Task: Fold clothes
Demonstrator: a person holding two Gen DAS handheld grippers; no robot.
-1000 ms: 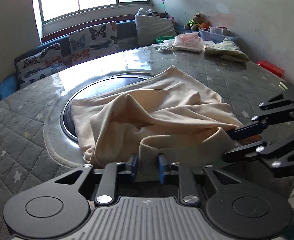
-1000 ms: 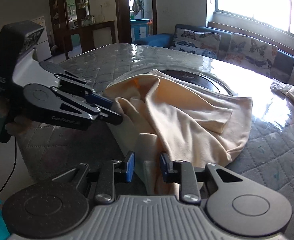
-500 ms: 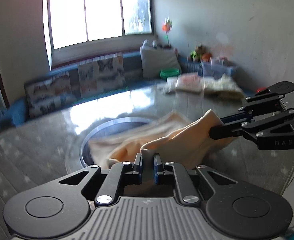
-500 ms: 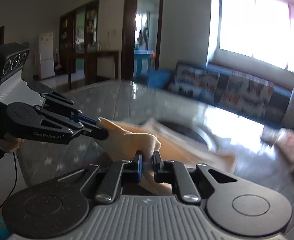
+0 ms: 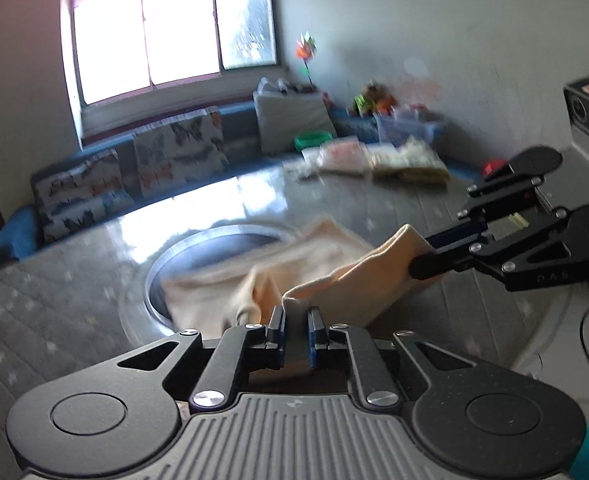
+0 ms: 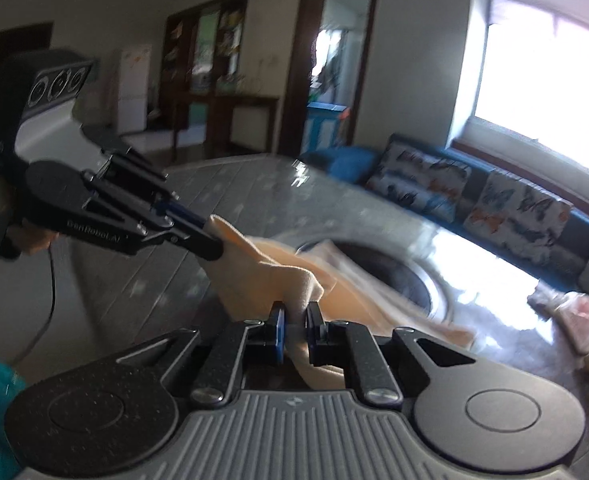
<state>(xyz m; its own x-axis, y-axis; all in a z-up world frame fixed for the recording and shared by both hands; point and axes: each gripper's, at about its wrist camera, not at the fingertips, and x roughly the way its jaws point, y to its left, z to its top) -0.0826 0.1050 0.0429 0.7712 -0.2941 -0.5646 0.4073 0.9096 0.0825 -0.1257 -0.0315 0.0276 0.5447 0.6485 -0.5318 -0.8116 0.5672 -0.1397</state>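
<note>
Daylight pours in through the window, which is blown out to near white in both views. It throws a hard glare patch on the glossy table and leaves the near foreground dim. The cream garment and far clutter are smeared by motion blur, while each view's own gripper body stays sharp. Fisheye distortion bends walls and the doorway toward the edges; the corners go dark.

Tabletop left of garment bare; clothes pile at far edge, blurred, seemingly clear of grippers.
</note>
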